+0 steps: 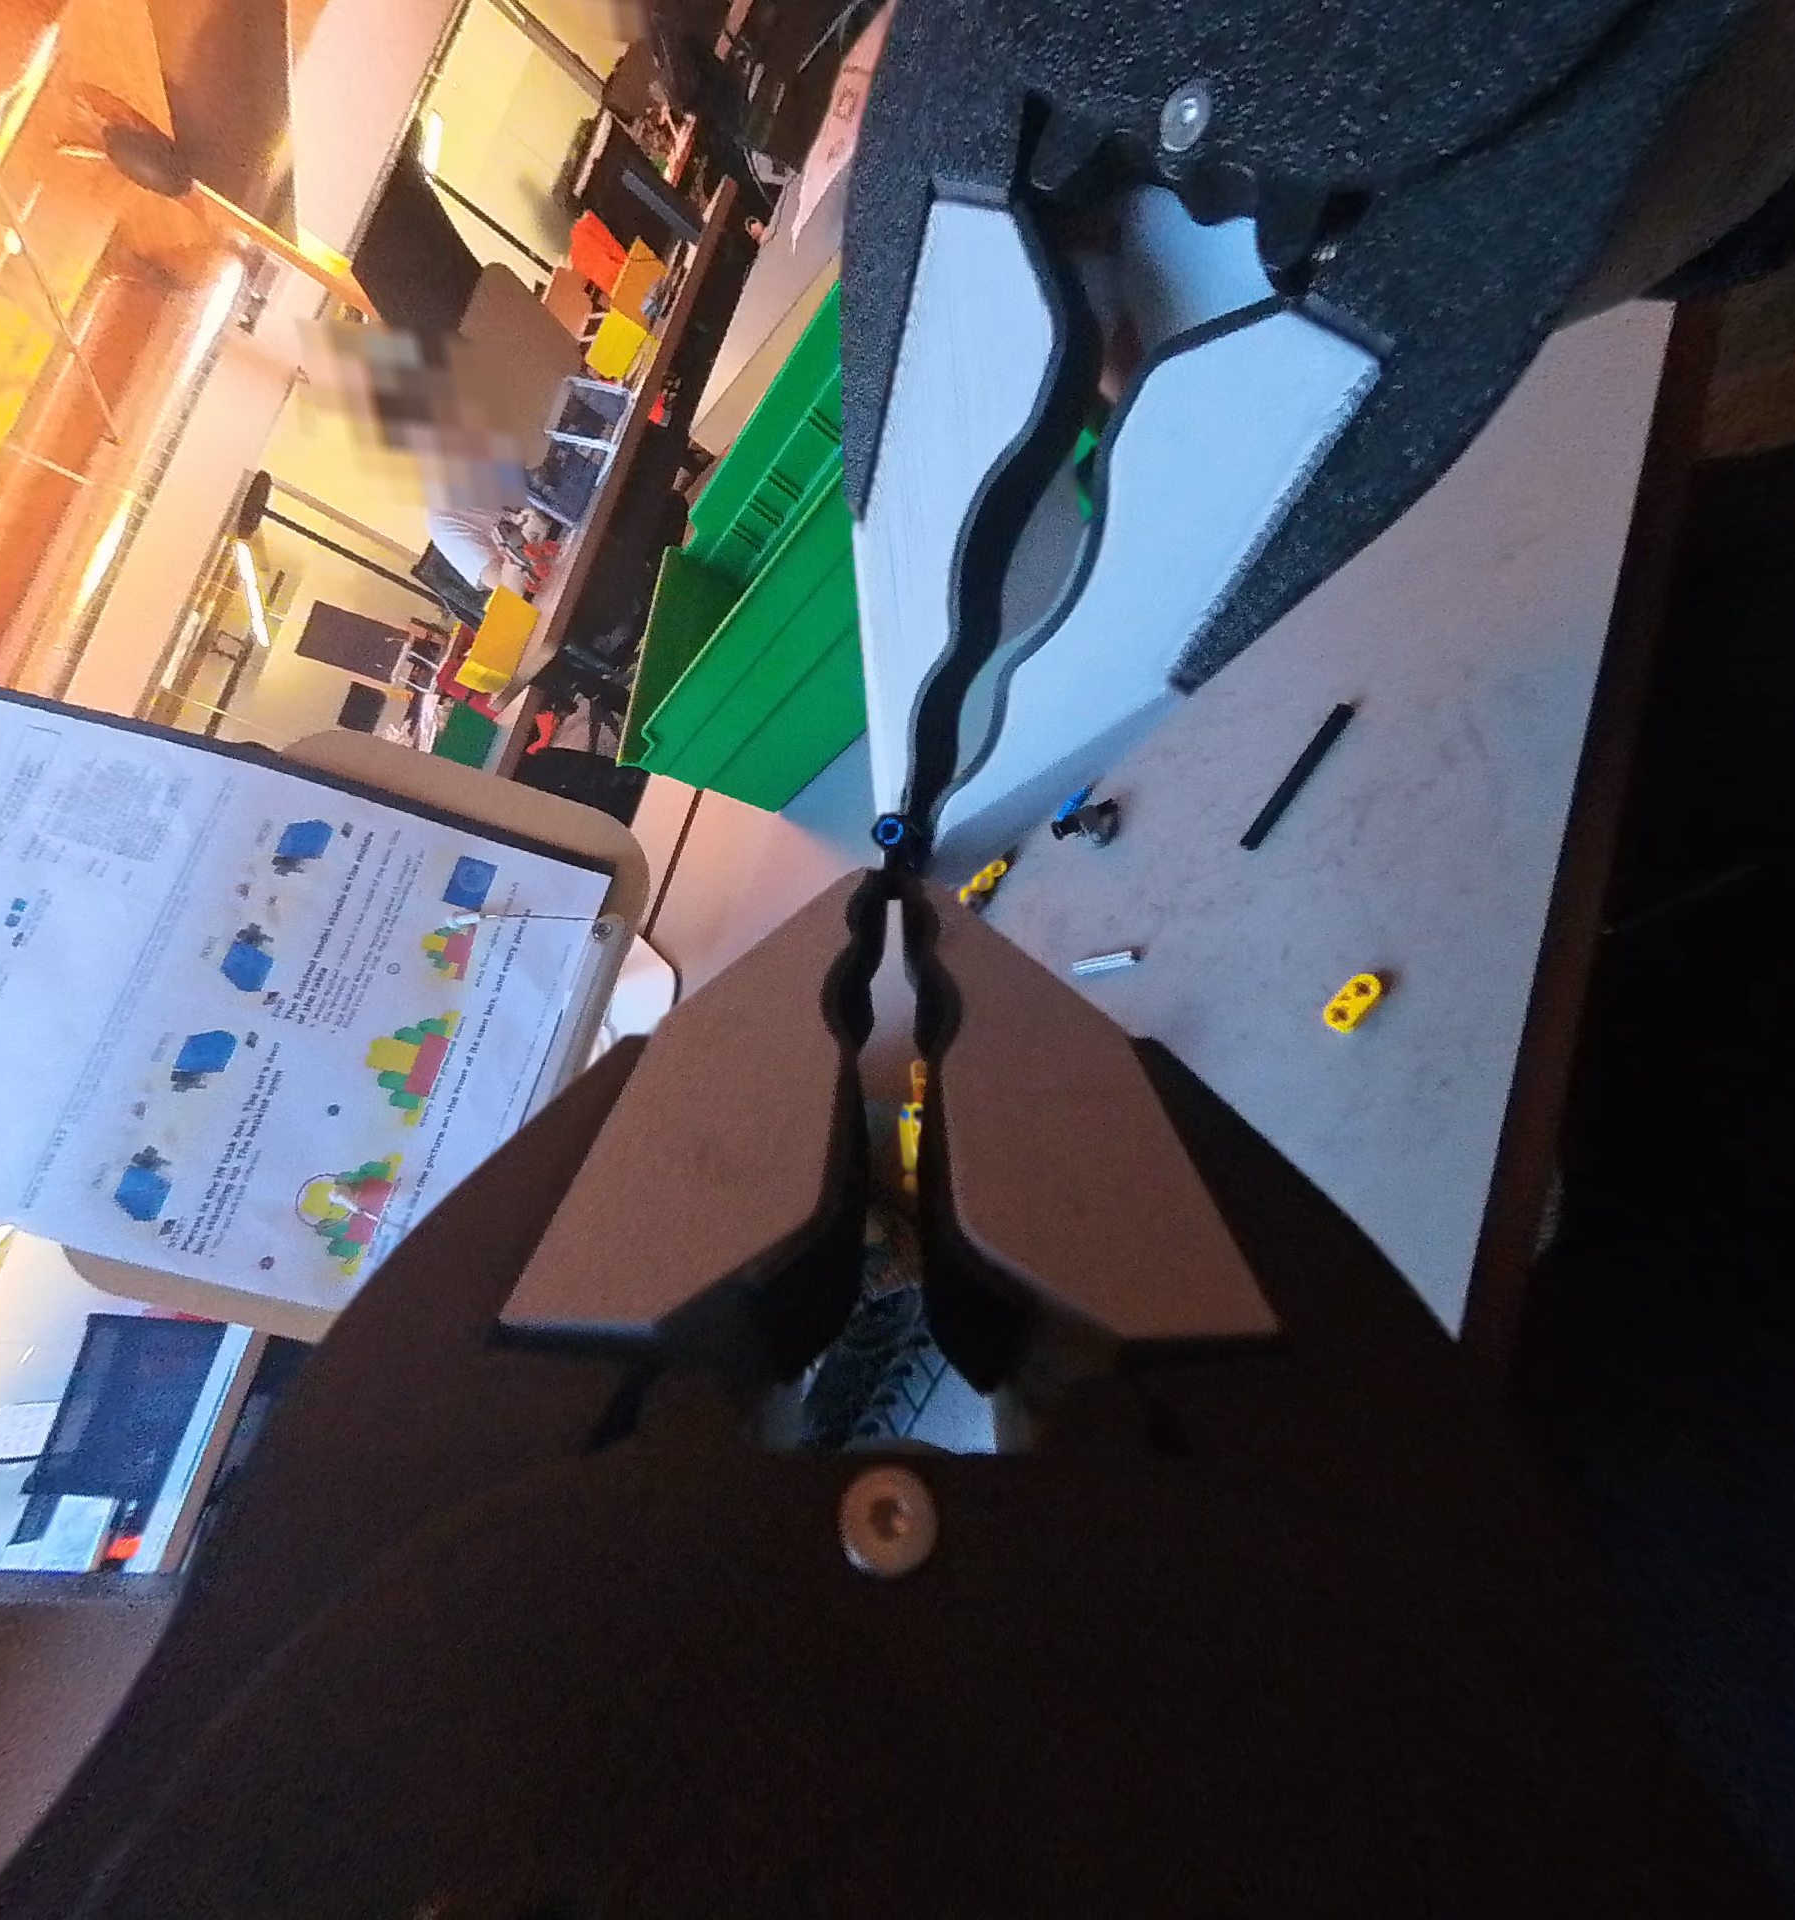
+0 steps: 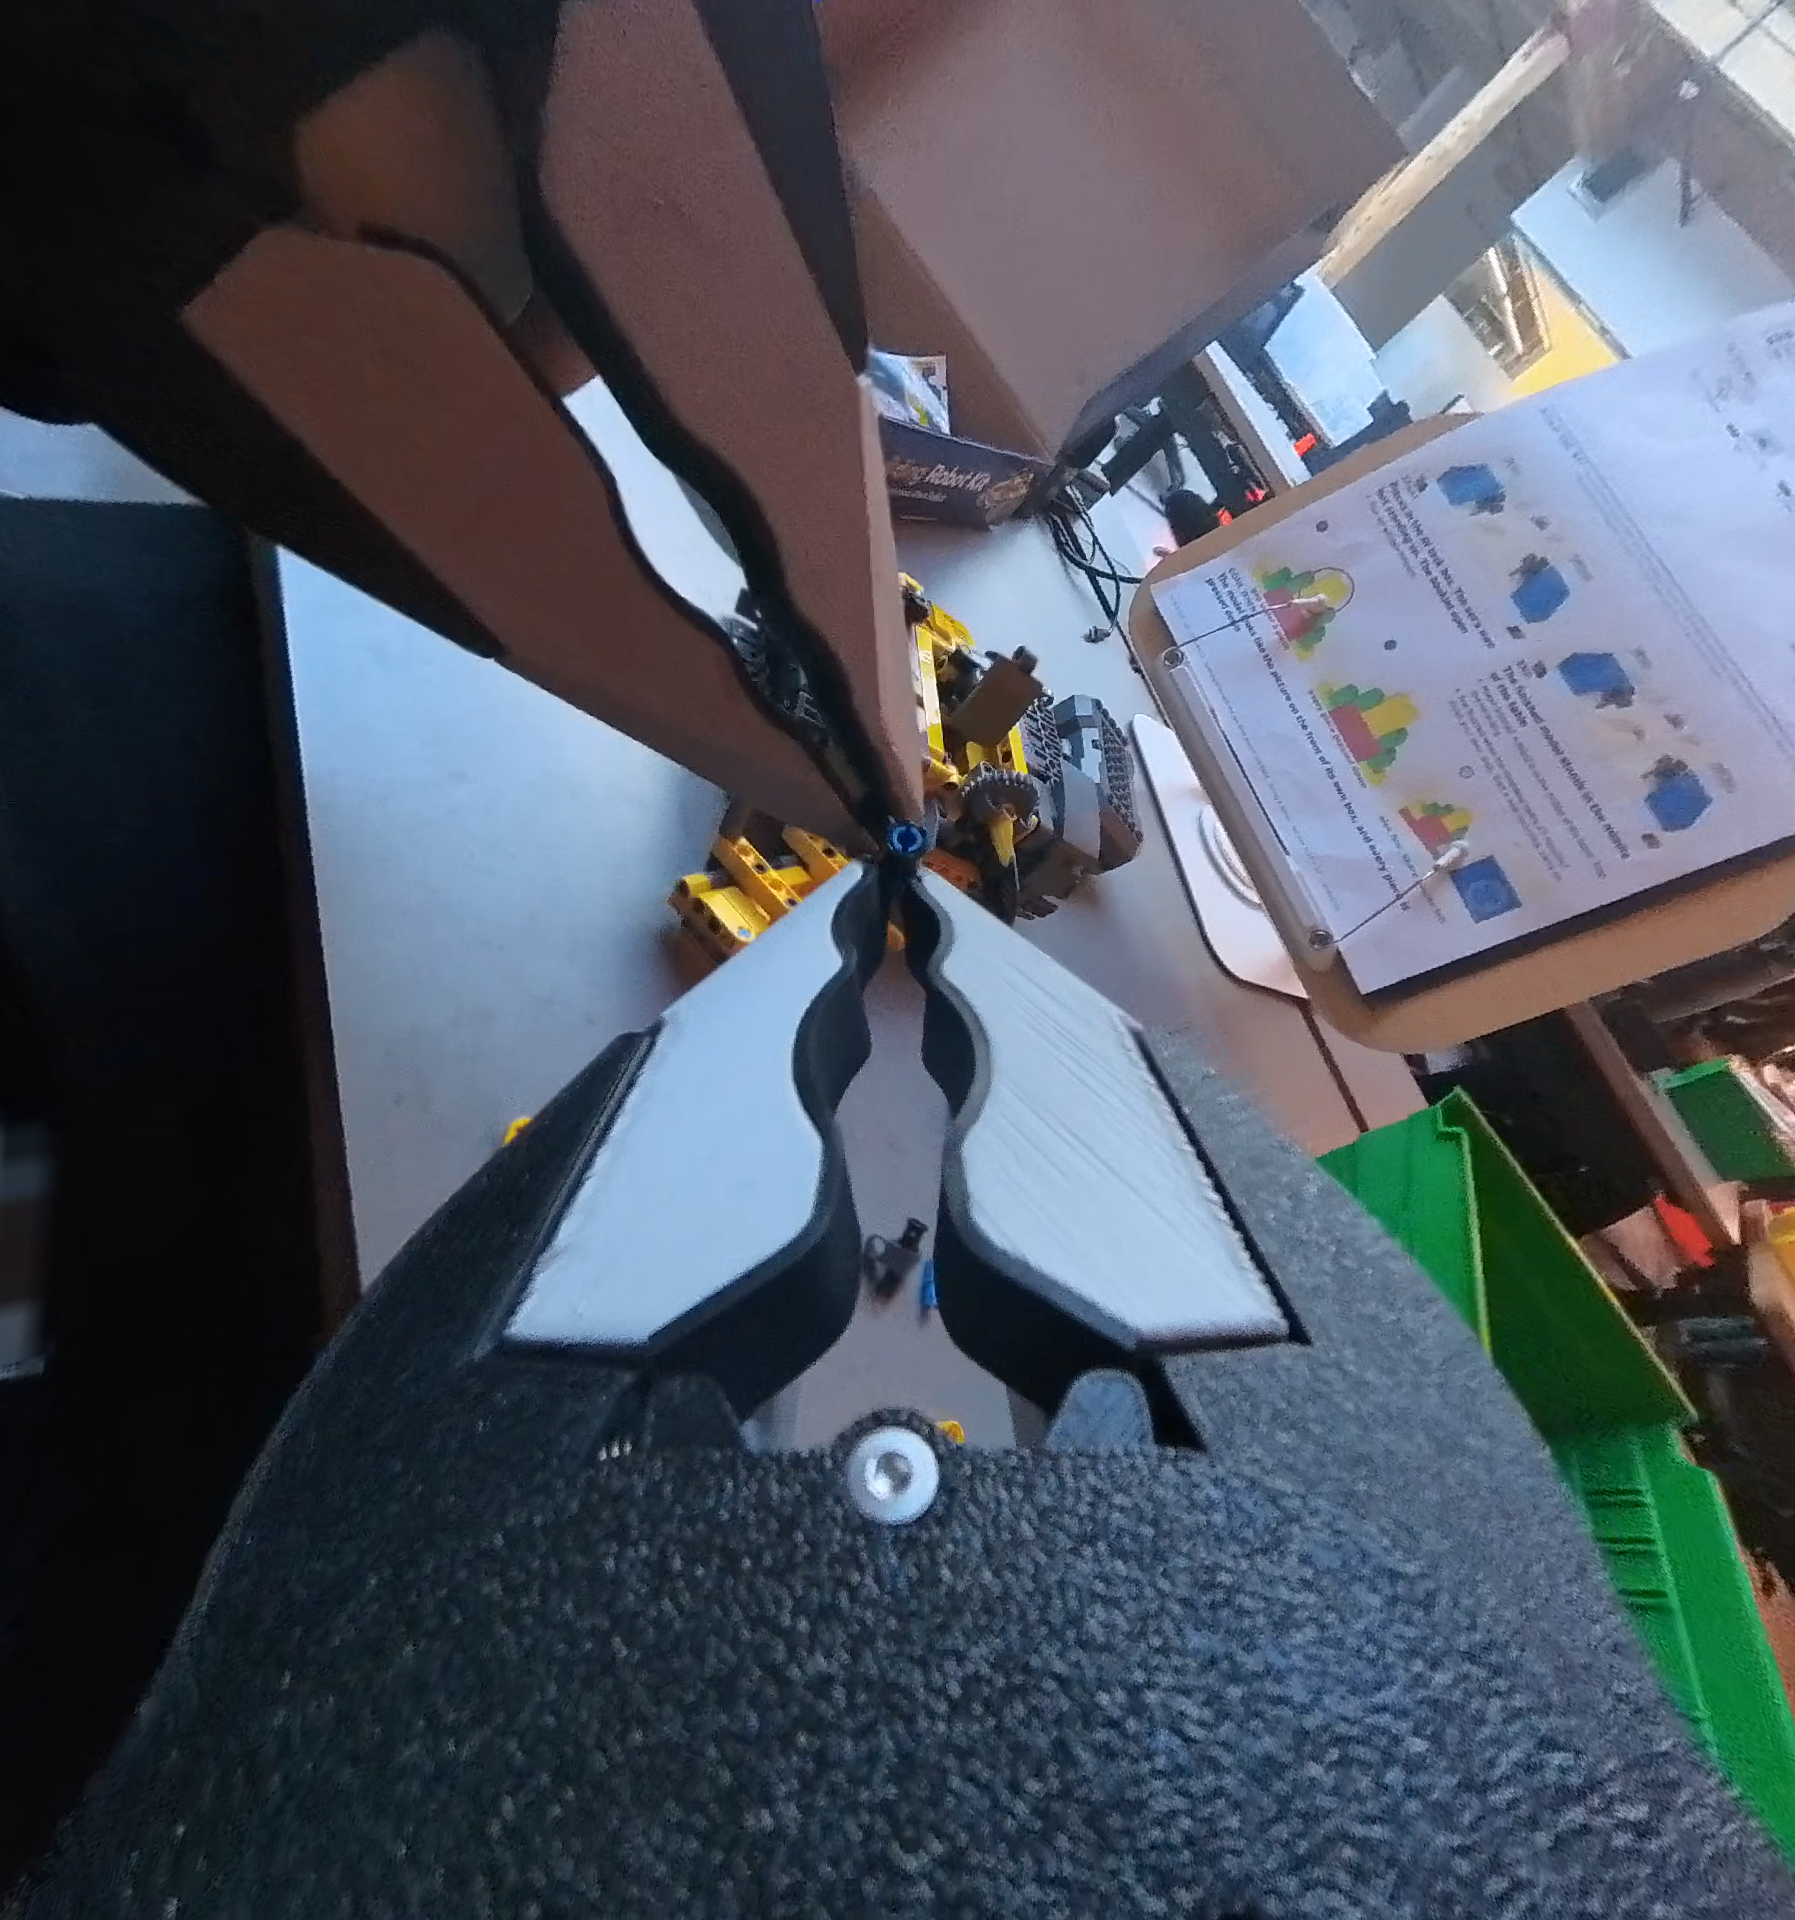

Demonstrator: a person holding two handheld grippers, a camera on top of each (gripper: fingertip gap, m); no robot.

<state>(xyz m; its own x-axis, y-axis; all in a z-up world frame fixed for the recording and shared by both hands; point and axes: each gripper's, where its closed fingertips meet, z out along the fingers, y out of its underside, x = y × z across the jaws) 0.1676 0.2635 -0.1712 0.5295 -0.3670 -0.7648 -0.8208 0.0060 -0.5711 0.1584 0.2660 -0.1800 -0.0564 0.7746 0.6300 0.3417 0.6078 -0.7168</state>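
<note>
1 blue pin pinched between 2 closed grippers, tip to tip.

A small blue-and-black pin hangs in the air, end-on, above the surface. The left tongs and right tongs meet tip to tip, both pinching it.

A workshop or lab: long benches, coloured parts bins, instruction sheet.

Grey table, warm orange-lit workshop, cluttered benches
</note>
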